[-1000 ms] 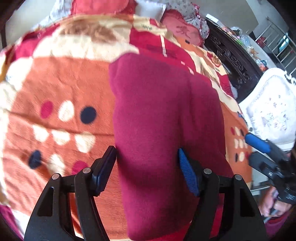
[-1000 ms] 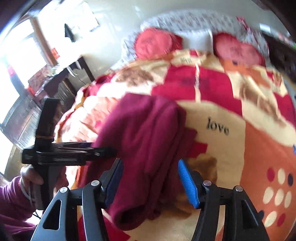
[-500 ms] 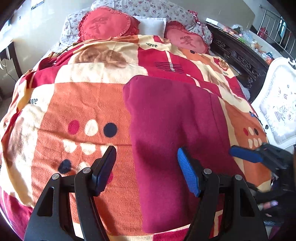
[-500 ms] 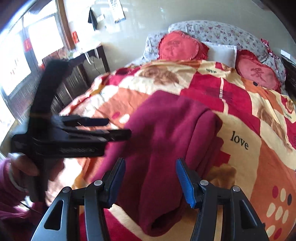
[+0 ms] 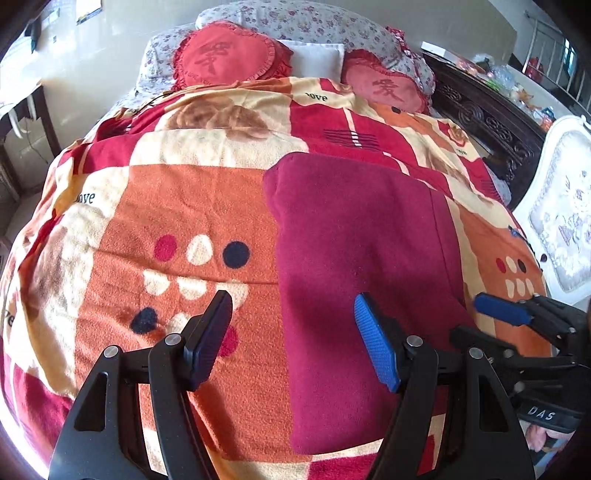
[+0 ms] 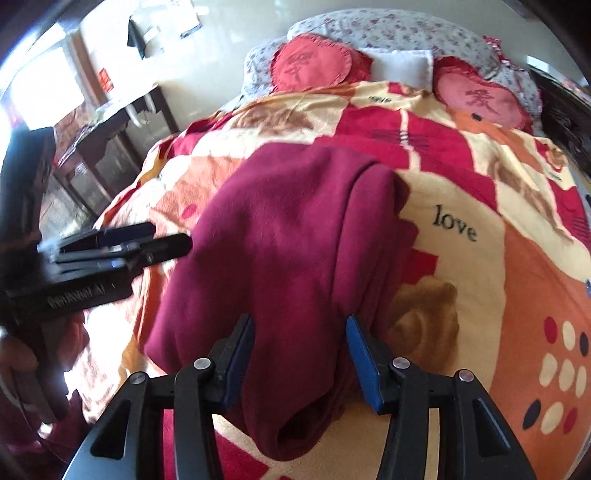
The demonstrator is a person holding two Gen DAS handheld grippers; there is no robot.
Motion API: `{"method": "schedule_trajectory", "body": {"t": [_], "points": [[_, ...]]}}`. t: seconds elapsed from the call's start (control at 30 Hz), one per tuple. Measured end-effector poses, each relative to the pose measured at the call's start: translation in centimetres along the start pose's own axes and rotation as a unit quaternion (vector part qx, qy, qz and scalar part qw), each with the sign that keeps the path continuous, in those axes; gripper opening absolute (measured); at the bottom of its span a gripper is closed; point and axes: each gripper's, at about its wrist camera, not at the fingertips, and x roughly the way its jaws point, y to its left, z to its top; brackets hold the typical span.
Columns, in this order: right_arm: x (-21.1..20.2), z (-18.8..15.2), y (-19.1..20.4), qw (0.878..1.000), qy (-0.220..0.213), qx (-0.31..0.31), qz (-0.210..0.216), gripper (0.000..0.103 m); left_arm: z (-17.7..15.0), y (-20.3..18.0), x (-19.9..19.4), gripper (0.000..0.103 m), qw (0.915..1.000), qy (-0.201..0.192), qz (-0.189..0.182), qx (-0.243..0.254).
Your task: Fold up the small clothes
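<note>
A dark red fleece garment [image 5: 362, 266] lies folded lengthwise on the patterned blanket [image 5: 177, 221], its near end at the bed's front edge. It also shows in the right wrist view [image 6: 295, 251], with doubled layers along its right side. My left gripper [image 5: 291, 332] is open and empty, above the garment's left edge. My right gripper [image 6: 299, 354] is open and empty, with its jaws on either side of the garment's near end. The right gripper also shows in the left wrist view [image 5: 491, 325], and the left gripper in the right wrist view [image 6: 140, 240].
Two red heart cushions [image 5: 225, 55] and floral pillows [image 5: 314, 26] lie at the head of the bed. A dark carved cabinet [image 5: 487, 122] and a white chair [image 5: 561, 218] stand on the right. A dark desk [image 6: 110, 147] stands on the left.
Both grippers have drawn back and up from the garment, so more of the bed shows. The garment lies flat and has not moved.
</note>
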Motion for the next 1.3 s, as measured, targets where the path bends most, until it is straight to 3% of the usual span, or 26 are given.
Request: {"method": "schedule_trajectory", "body": {"t": [0.17,0.37,0.63,0.77,1.3], "points": [[-1.4,0.7,0.3,0.998,-0.016,0.018,-0.062,0.051,0.0,0.1,-0.4,0.069,0.9999,-0.008,0.006,-0.014],[-2.0,1.2,0.0,0.994,-0.025,0.037,-0.100,0.051,0.2,-0.2,-1.6,0.069,0.9994,-0.030,0.010,-0.016],[-2.6,1.2,0.1,0.992,-0.038,0.051,-0.112,0.053,0.1,-0.6,-2.0,0.069,0.9995,-0.028,0.013,-0.010],[-2.6,1.1,0.1,0.992,-0.039,0.054,-0.111,0.069,0.0,-0.7,-2.1,0.069,0.9994,-0.030,0.015,-0.007],[-2.3,1.2,0.1,0.992,-0.034,0.056,-0.105,0.069,-0.1,-0.7,-2.1,0.069,0.9993,-0.030,0.019,-0.008]]}}
